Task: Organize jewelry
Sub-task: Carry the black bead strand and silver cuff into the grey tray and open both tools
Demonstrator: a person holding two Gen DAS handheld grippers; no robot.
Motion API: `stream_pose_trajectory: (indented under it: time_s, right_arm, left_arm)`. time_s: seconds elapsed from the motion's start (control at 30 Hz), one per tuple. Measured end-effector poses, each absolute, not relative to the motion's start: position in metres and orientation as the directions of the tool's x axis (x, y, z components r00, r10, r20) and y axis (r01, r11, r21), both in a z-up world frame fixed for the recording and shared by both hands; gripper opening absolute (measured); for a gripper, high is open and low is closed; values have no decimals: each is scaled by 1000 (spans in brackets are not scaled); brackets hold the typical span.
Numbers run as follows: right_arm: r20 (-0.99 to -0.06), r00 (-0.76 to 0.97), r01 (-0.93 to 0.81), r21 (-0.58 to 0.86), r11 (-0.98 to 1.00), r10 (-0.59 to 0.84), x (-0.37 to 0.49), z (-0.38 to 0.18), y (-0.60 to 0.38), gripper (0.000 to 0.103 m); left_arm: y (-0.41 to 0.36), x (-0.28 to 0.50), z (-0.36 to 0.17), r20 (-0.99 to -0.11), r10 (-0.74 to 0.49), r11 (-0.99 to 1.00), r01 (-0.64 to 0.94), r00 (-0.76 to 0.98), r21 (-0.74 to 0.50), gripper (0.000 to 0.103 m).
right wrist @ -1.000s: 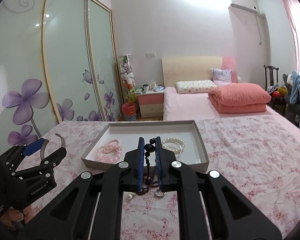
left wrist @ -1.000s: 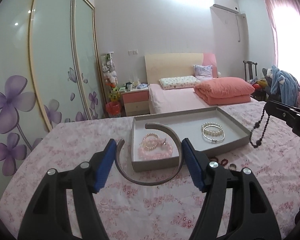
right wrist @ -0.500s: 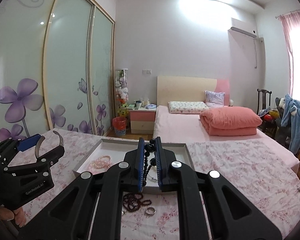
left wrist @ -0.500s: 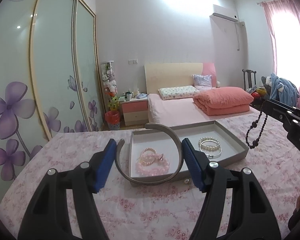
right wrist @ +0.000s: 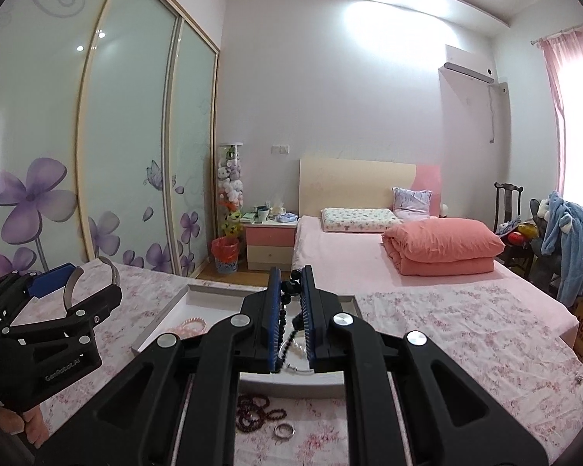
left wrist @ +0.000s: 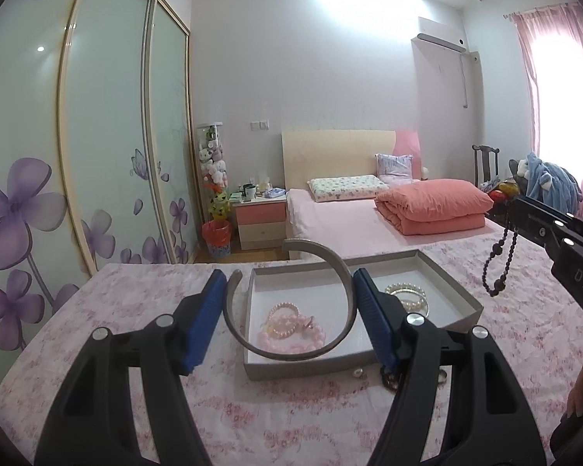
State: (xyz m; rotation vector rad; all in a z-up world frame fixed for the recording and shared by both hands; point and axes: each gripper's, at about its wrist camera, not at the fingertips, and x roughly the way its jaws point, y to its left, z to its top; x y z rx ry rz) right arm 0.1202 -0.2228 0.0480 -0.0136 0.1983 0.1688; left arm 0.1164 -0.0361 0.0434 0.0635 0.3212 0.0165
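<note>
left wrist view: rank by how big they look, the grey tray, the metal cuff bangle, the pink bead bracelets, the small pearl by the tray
1. grey tray
2. metal cuff bangle, though it is held nearer the camera, so its size is exaggerated
3. pink bead bracelets
4. small pearl

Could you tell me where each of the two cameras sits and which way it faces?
Left wrist: rides the left claw, looking along its fingers at the metal cuff bangle over the grey tray; the right claw shows at right.
Right wrist: rides the right claw, which pinches the dark bead strand; the left claw shows at left.
Shared: tray, bed, wardrobe.
</note>
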Motion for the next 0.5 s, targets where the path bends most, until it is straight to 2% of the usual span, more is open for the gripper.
stream_pose_trajectory:
  time_s: [0.23,0.5]
  right_arm:
    - [-195,969,-152,5,988,150,146,45,-220,11]
    - [-230,961,-151,22,988,152,176,30,-214,11]
  left_arm:
    - [-38,143,44,-301,43,998,-25,953,64,65]
    - [-38,180,32,-345,26,999,-15,938,35,65]
